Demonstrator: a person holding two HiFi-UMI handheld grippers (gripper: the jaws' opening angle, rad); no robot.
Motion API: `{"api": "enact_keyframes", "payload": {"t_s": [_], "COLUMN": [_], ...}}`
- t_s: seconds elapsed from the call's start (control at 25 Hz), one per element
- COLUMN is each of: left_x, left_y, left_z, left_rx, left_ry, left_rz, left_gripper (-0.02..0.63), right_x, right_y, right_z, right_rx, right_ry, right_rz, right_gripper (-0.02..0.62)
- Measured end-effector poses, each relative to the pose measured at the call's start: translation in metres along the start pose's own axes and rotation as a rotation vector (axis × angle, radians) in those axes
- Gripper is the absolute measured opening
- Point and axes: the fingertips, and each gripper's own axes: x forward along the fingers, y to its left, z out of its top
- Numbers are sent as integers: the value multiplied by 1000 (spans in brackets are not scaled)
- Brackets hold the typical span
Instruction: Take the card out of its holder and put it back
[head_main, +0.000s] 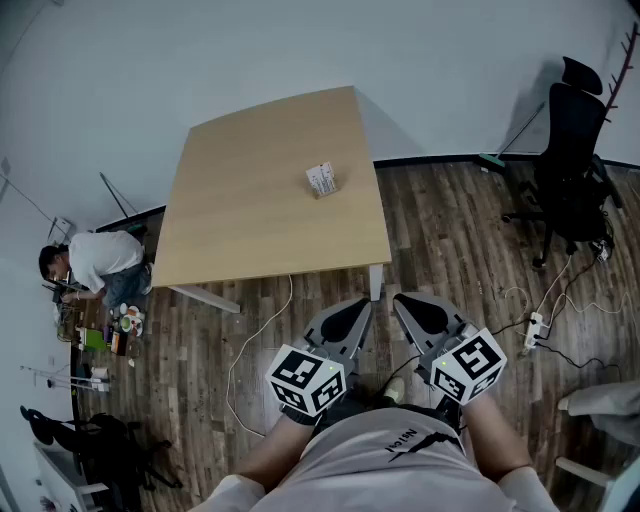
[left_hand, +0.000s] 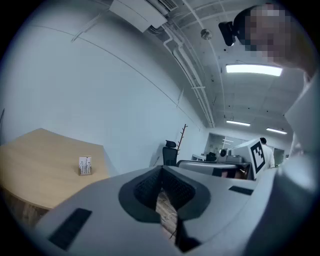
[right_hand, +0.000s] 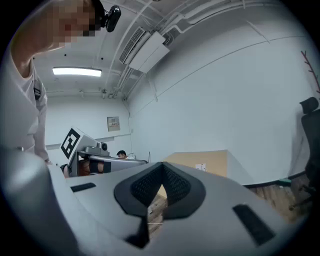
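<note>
A white card stands upright in a small holder (head_main: 322, 180) on the light wooden table (head_main: 250, 200), right of the table's middle. The same card and holder (left_hand: 85, 165) show small in the left gripper view, and tiny (right_hand: 201, 167) in the right gripper view. Both grippers hang low by the person's waist, well short of the table's near edge. My left gripper (head_main: 345, 322) has its jaws closed with nothing between them, and so does my right gripper (head_main: 418, 315). Neither touches the card.
A black office chair (head_main: 570, 160) stands at the right on the wood floor. A power strip with cables (head_main: 535, 328) lies right of the grippers. At the far left a person (head_main: 90, 262) crouches beside clutter. A white cable (head_main: 262, 330) trails under the table.
</note>
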Motion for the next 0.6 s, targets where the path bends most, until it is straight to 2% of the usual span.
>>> {"api": "enact_keyframes", "payload": {"t_s": [0.4,0.6], "left_x": [0,1], "left_y": [-10,-6], "left_z": [-2,7], "left_rx": [0,9], "left_ry": [12,-16], "left_rz": [5,18], "left_gripper": [14,14], "right_x": [-6,-11], "right_y": [1,-6], "right_z": [5,14], "right_rx": [2,17], "right_ry": [-12,-47], "right_rz": [22,42], "right_gripper": [12,14]}}
